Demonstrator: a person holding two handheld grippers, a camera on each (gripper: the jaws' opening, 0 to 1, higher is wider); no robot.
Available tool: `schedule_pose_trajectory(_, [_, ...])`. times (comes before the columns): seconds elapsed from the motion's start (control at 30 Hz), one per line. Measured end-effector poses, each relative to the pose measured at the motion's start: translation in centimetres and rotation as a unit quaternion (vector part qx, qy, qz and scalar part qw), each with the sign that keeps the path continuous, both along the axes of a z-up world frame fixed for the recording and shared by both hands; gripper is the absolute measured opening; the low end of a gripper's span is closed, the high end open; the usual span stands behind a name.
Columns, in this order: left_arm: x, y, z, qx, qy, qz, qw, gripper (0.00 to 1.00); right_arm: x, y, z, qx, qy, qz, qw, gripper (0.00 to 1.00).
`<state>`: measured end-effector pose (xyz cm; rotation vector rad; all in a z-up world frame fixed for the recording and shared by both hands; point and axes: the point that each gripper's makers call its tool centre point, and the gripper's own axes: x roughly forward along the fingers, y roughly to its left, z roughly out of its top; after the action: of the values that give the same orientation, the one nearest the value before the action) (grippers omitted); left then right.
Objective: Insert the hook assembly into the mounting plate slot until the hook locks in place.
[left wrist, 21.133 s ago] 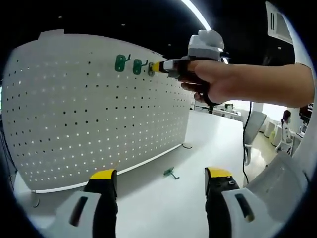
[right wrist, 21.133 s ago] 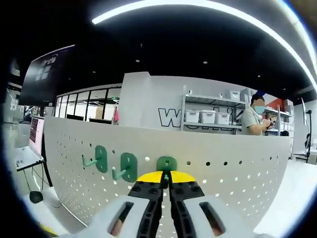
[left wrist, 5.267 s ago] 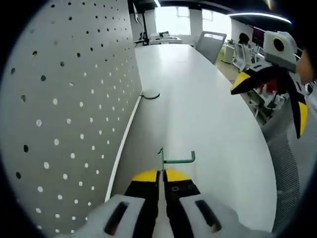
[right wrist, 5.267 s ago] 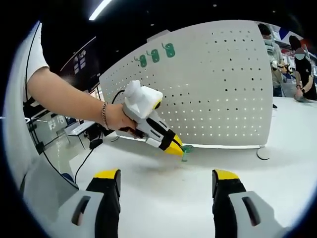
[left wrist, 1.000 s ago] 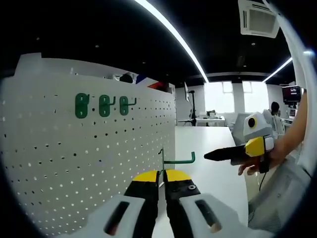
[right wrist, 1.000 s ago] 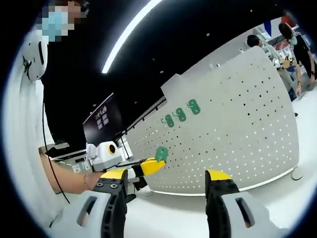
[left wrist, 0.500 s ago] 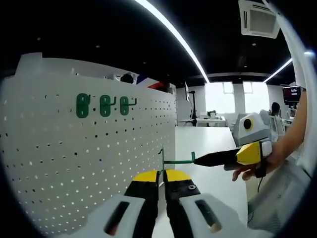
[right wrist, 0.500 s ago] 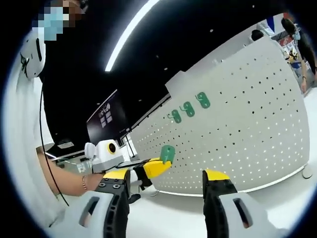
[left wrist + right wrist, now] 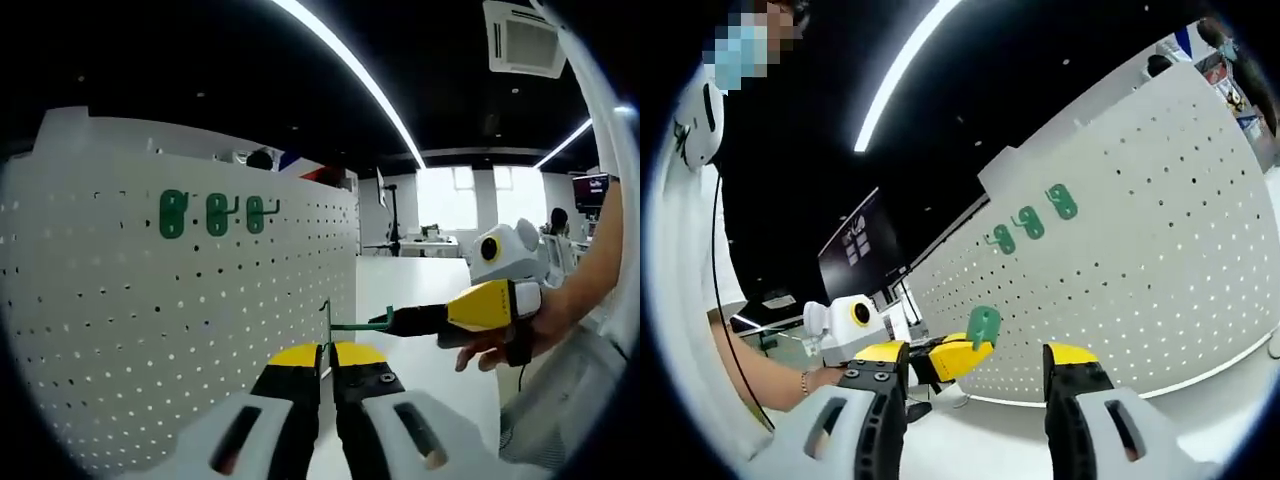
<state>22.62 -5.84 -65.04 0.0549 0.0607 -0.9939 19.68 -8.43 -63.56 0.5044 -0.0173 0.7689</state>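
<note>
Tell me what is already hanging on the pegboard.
Three green hooks sit in a row near the top of the white pegboard. A fourth green hook is held off the board in the left gripper. How their backs seat in the holes is hidden.

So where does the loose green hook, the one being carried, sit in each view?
Left gripper view: the green hook is just below centre, gripped at its plate end by the left gripper, its tip meeting the right gripper.
Right gripper view: its green plate is low and centre, between the open right gripper jaws.
Shared landmark: three mounted hooks on the white pegboard.
</note>
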Motion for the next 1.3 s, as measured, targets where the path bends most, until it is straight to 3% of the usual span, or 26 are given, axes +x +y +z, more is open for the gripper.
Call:
schedule_pose_trajectory(0.47, [-0.1, 0.2, 0.2, -0.001, -0.003, 0.004, 1.0000, 0.04, 0.6, 2.0, 0.6, 0.005, -0.001, 0.025, 0.9997, 0.37])
schedule_pose_trajectory(1.3, [-0.8, -0.2, 0.6, -0.014, -0.001, 0.002, 0.9999, 0.03, 1.1, 2.8, 0.9, 0.005, 0.003, 0.034, 0.9994, 0.18])
